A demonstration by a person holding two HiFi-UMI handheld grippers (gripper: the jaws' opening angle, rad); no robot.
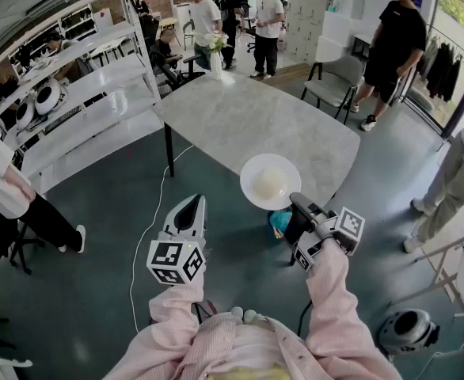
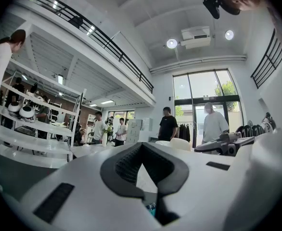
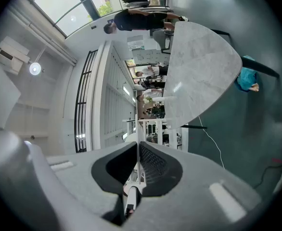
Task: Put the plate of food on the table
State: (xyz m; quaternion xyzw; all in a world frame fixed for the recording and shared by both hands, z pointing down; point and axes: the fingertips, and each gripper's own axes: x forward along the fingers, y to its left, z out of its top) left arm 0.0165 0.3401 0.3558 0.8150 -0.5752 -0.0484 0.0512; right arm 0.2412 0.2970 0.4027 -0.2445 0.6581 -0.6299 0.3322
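With right gripper (image 1: 294,202) fingers pinching the plate (image 1: 270,182) rim and left gripper (image 1: 192,210) fingers closed empty, keep it level, carry well over the surface (image 1: 240,117), lower flat before releasing.

Bare table (image 1: 248,125) ahead; only a vase (image 1: 215,63) stands at its far end.

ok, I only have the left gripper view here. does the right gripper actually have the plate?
Observer: Yes. In the right gripper view, the right gripper is shut on the rim of the plate, seen edge-on.
Operator: plate over the table?
Observer: Head view: it straddles the near edge of the table, with part of it over the floor. Can't tell if it's touching.
Operator: food on it?
Observer: One pale mound of food at its centre.
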